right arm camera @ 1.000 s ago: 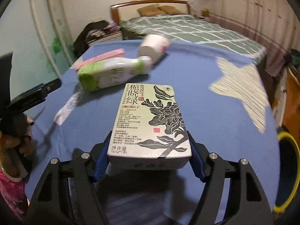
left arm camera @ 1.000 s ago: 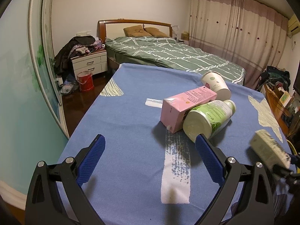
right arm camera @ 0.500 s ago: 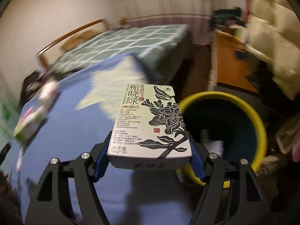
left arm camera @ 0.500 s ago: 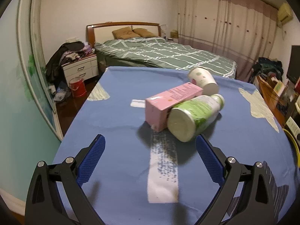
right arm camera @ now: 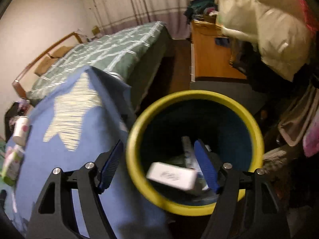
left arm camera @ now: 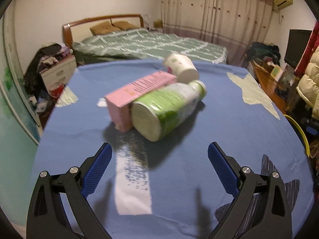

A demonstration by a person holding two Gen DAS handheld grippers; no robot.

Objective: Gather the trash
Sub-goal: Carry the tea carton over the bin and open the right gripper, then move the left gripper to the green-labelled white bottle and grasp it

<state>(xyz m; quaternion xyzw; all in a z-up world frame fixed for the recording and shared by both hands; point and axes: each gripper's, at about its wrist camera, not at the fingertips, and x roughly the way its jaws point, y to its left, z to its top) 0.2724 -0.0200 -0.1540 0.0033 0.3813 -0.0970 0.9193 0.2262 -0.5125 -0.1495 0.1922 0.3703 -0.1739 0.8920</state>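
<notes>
Right gripper fingers apart, empty, over the yellow-rimmed bin; white box blurred inside the rim, seemingly dropping in. Left gripper fingers wide, empty, facing green bottle, pink carton, paper cup on the counter. Risk: bottle rolls when nudged, shoves the touching carton.

- The left gripper angles downward, its blue-padded jaws spread wide with nothing between them.
- One blue pad of the left gripper shows on each side of its view, black arms running back toward the camera.
- The right gripper also tilts steeply down, jaws apart and gripping nothing.
- No hand, wrist or sleeve shows in either view.
</notes>
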